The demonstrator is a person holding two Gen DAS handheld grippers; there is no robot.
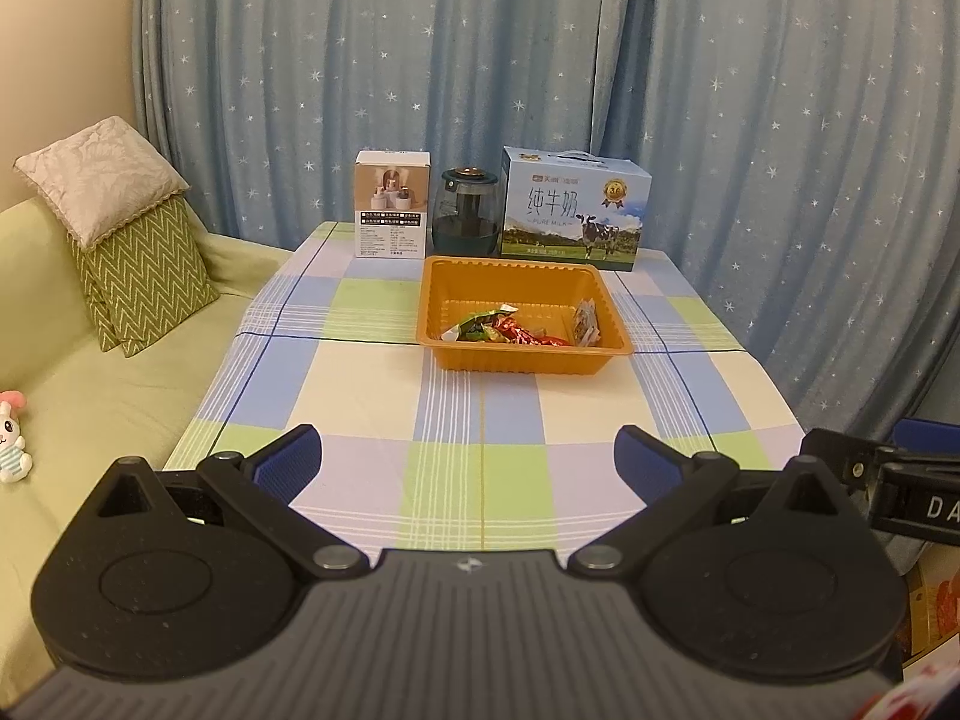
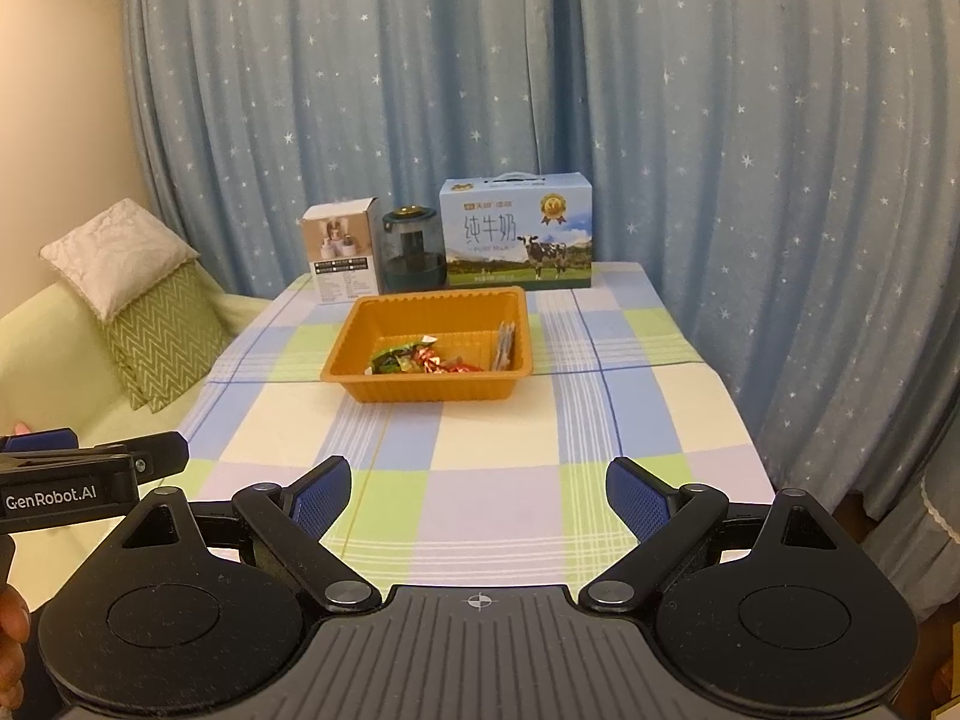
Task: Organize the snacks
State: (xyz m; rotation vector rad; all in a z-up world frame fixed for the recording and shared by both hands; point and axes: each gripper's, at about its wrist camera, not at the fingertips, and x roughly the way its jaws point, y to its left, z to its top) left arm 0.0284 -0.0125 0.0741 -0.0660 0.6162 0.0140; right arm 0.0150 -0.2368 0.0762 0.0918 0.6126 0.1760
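An orange plastic tray (image 1: 516,273) (image 2: 360,333) sits on the checked tablecloth, past the middle of the table. Inside it lie several colourful snack packets (image 1: 507,330) (image 2: 420,360) and pale sachets (image 1: 585,324) (image 2: 503,343) leaning on its right wall. My left gripper (image 1: 468,462) hovers over the near end of the table, open, nothing between its blue pads. My right gripper (image 2: 479,495) hangs likewise over the near edge, open and empty. Each gripper's side shows at the edge of the other's view.
At the table's far end stand a white product box (image 1: 393,213) (image 2: 343,255), a dark glass jar (image 1: 469,213) (image 2: 414,252) and a blue milk carton (image 1: 573,210) (image 2: 516,234). A green sofa with cushions (image 1: 129,240) and a plush toy (image 1: 12,438) lies left. Blue curtains hang behind.
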